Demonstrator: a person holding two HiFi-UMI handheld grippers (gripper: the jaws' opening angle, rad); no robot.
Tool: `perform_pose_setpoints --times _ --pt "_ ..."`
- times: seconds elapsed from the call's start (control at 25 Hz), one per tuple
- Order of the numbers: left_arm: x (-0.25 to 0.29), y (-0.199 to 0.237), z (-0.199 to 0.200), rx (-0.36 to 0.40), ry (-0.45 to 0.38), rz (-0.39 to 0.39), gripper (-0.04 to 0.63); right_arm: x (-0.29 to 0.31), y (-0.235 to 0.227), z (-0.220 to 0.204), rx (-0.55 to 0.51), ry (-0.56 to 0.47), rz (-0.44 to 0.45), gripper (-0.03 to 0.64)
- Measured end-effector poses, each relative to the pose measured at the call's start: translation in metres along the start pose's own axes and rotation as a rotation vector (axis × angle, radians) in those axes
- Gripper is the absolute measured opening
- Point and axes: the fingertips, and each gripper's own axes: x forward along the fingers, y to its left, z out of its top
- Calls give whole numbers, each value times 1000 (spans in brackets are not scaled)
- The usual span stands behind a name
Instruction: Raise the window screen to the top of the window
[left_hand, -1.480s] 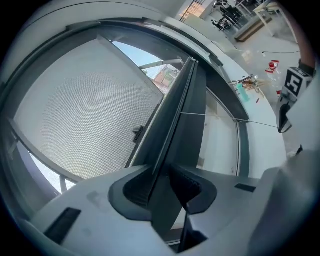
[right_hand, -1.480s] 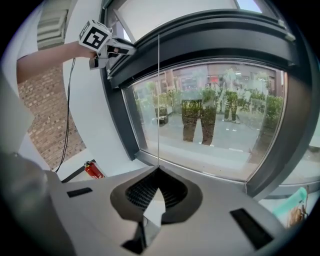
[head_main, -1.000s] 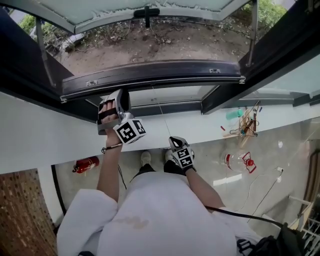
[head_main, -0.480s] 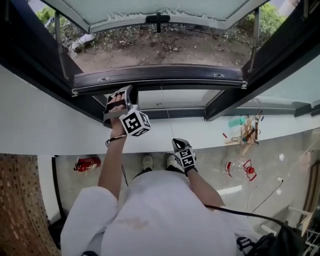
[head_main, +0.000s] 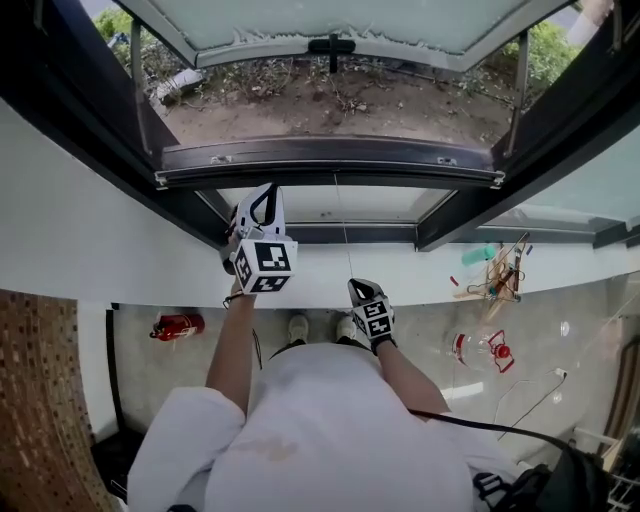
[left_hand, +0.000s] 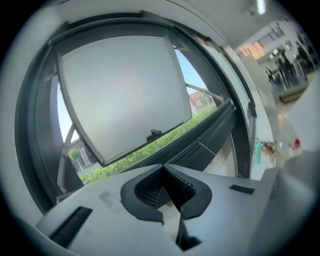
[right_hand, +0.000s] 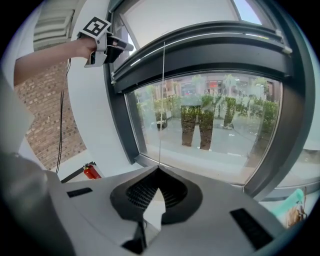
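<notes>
Your right gripper (head_main: 352, 286) pinched the cord (head_main: 341, 225) hanging below the screen rail (head_main: 330, 157), which seemed not yet raised. Your left gripper (head_main: 264, 195), just under the screen rail, had just snapped shut on nothing. It needed reopening around that rail before 2 hands lifted evenly.

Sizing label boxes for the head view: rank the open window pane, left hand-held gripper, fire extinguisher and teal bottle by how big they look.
1. open window pane
2. left hand-held gripper (nearest the camera)
3. fire extinguisher
4. teal bottle, slightly smaller
</notes>
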Motion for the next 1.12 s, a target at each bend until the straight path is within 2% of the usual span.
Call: perform_pose_setpoints --times 0.08,0.12,0.24,0.32,0.52,1.12 --pt "-8 2 0 -166 -10 -19 2 1 -2 1 7 -4 -1 2" --pt "-14 4 2 -225 -14 -21 2 2 -2 3 7 -8 -1 2" --pt "-27 5 8 -361 -45 -26 2 3 -5 11 -13 -32 -10 2" --pt "-30 0 9 -406 -64 -37 2 2 -8 18 -35 -57 -25 2" --pt "-31 -9 4 -426 -106 -39 2 4 -14 36 -72 -105 -42 2" --pt "-24 -10 -20 -437 -62 -45 2 19 -19 53 -53 -132 -23 2"
